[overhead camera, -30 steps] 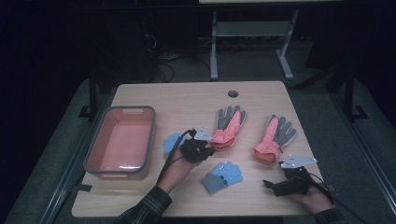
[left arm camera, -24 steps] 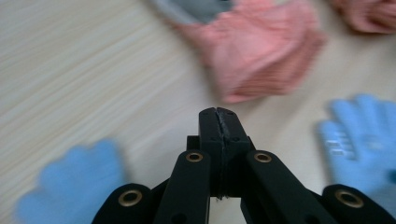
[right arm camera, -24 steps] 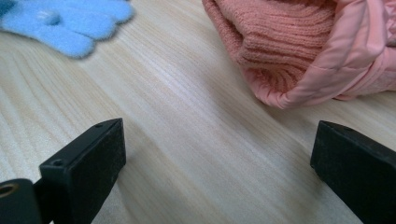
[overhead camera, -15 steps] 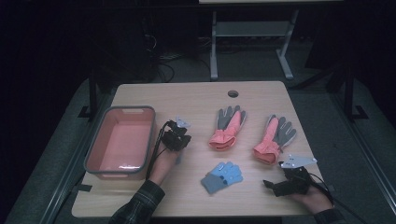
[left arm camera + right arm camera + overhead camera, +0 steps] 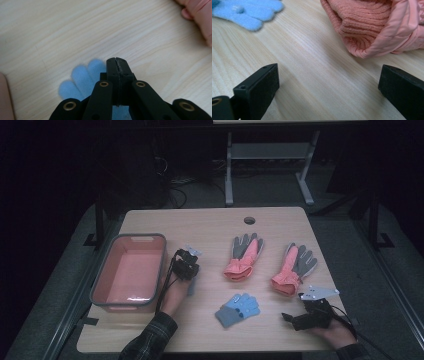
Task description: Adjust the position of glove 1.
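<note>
Pink bin (image 5: 107, 282) holding nothing, left claw (image 5: 189, 254) gripping blue glove (image 5: 82, 80) beside it

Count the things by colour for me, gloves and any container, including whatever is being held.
Blue gloves: 2 (one lying on the table, one held in the shut left gripper)
Pink-and-grey gloves: 2
Pink bin: 1
Total: 5
</note>
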`<state>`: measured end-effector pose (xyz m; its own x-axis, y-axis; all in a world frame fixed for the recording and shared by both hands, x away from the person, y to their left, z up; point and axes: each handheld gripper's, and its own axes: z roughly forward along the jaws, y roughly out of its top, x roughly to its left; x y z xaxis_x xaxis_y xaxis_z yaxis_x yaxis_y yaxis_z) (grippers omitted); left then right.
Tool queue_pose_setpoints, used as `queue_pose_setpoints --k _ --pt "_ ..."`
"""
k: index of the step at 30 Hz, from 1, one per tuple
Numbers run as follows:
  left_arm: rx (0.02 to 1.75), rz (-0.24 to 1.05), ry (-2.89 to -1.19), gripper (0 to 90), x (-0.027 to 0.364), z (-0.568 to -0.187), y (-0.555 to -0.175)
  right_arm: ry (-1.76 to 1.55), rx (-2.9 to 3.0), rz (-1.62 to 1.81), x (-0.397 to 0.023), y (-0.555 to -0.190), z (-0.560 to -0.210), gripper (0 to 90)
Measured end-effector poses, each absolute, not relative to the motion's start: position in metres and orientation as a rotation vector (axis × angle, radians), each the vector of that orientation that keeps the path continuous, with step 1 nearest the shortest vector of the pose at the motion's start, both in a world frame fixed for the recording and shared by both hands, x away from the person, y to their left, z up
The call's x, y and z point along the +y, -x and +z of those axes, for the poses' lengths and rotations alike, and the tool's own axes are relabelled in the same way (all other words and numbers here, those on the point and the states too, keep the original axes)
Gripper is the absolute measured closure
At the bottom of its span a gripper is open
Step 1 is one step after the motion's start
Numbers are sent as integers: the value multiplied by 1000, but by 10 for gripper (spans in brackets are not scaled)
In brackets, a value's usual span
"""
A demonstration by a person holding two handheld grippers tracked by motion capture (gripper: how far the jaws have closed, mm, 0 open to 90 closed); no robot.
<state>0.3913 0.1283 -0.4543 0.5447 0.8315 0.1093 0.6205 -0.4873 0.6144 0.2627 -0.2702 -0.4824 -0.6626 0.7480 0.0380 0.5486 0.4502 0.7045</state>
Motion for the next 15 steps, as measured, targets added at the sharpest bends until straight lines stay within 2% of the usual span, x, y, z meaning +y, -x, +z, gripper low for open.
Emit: queue_pose_setpoints --k 7,15 --pt "1159 477 -2247 897 128 -458 -391 -1113 2426 1025 -270 -263 -482 29" --pt "1029 416 -2295 897 105 -458 -378 -1114 2427 1025 -270 -263 -482 29"
